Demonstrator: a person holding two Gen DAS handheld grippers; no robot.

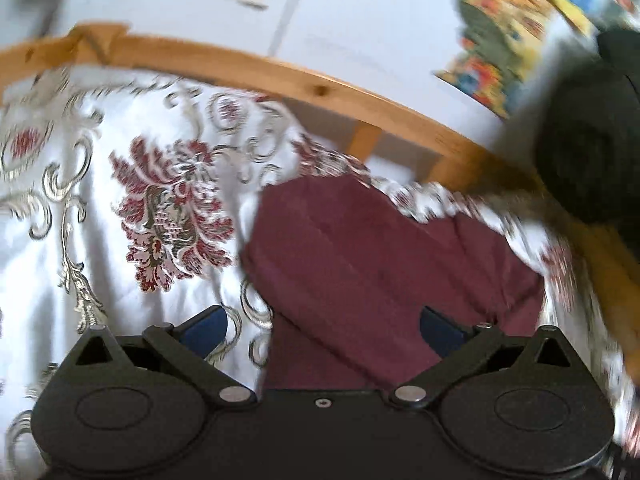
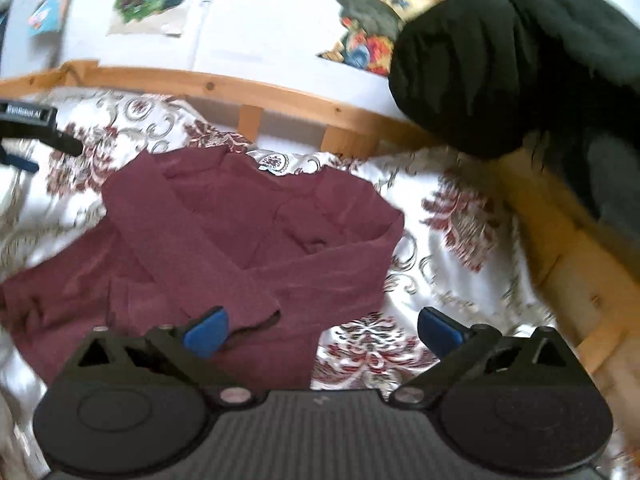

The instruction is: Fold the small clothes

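a maroon top [image 2: 224, 236] lies on the bed's white bedspread [image 2: 452, 280], which is patterned with red and silver flowers. in the right wrist view one long sleeve is laid diagonally across the body of the top, its cuff ending near the lower hem; the top's left edge runs out of the picture. the right gripper [image 2: 322, 330] hangs over the near edge of the top with its blue-tipped fingers [image 2: 206, 330] spread wide and nothing between them; one finger is over the cuff, the other over bare bedspread just beside the top. in the left wrist view the left gripper [image 1: 323, 330] is over the top's left part, fingers [image 1: 440, 332] also spread wide, empty; whether they touch the cloth is unclear, and the near part of the top [image 1: 380, 272] is hidden behind the gripper body. beyond the top runs the wooden bed frame [image 2: 224, 86], and behind it a white wall with blurred colourful posters [image 2: 384, 4]. a dark, bulky cloth mass [image 2: 500, 60] sits over the frame to the right of the top; what it is cannot be made out. both views are smeared with motion blur.
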